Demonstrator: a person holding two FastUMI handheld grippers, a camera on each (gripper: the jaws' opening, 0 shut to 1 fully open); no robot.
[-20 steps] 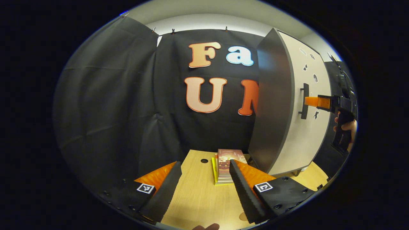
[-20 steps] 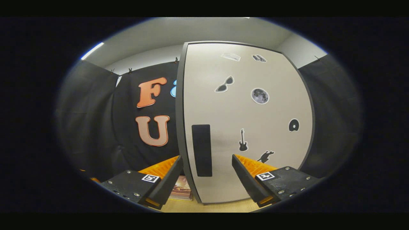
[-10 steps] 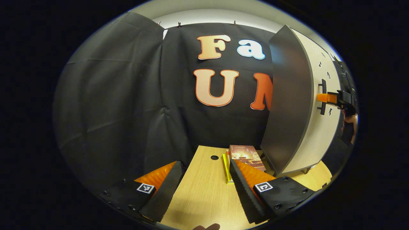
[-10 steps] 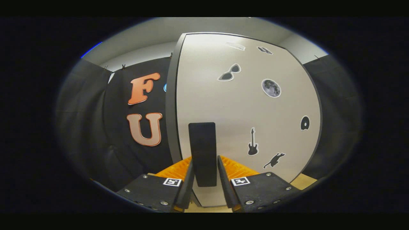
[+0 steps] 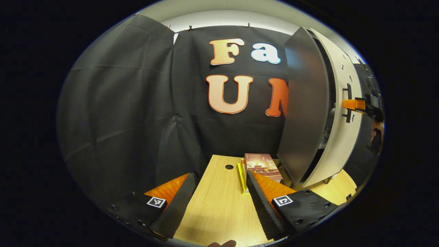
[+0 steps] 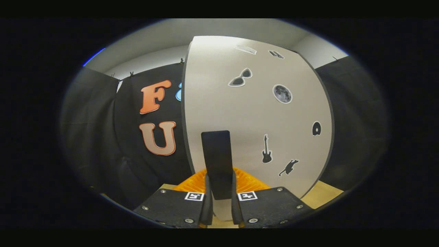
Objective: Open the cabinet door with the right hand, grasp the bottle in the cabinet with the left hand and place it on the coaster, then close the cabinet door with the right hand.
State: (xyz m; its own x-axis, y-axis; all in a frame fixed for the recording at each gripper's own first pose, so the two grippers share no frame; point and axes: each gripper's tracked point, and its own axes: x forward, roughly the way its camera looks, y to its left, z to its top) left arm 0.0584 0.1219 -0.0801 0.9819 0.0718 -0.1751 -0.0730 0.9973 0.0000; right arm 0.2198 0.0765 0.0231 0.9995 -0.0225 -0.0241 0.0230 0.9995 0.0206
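Clamping the door handle (image 6: 218, 161), right tool (image 6: 219, 206) holds cabinet door (image 6: 253, 113) ajar.

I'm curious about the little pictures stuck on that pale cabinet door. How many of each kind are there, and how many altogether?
On the cabinet door, seen in the right gripper view:
sunglasses sticker: 1
moon sticker: 1
guitar sticker: 1
cat sticker: 1
disc sticker: 1
pale top sticker, too blurred to name: 1
dark top sticker, too blurred to name: 1
Total: 7

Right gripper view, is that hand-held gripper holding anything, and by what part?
Yes. The right hand-held gripper is shut on the cabinet door's black handle, gripping its lower end, one finger on each side.
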